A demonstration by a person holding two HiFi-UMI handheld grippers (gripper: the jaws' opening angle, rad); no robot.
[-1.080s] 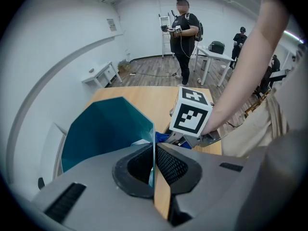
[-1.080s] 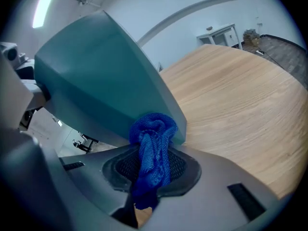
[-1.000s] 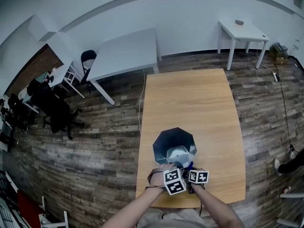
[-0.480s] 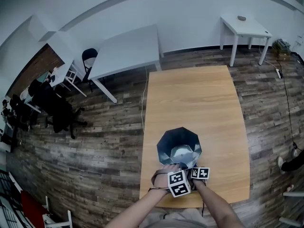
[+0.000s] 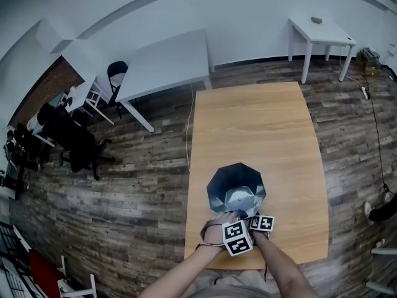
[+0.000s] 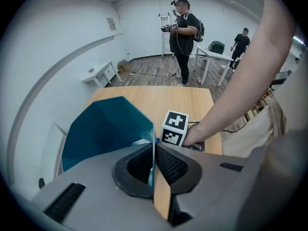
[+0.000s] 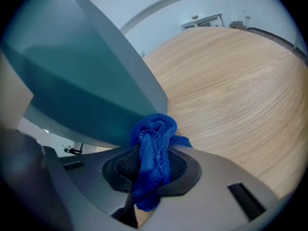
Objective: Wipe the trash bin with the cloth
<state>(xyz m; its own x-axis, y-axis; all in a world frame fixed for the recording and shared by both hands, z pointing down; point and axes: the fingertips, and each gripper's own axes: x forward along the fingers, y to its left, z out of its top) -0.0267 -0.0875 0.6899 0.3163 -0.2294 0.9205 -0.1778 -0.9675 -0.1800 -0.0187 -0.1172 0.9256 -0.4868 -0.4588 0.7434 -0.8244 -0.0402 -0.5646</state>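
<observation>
Lower than a second ago, our right gripper (image 7: 153, 154) sits beside the teal trash bin (image 5: 221, 188). Our left gripper (image 6: 154, 150) is clamped on its near rim. The bin stands upright on the wooden table (image 5: 260, 123), and our right jaws pinch the blue cloth (image 7: 154, 134) against its outer wall.

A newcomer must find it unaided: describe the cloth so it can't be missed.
On the long wooden table stands a faceted dark teal trash bin, near the person's edge. At its outer wall the right gripper clamps the cloth: a bunched, bright blue rag, the only soft thing there.
</observation>
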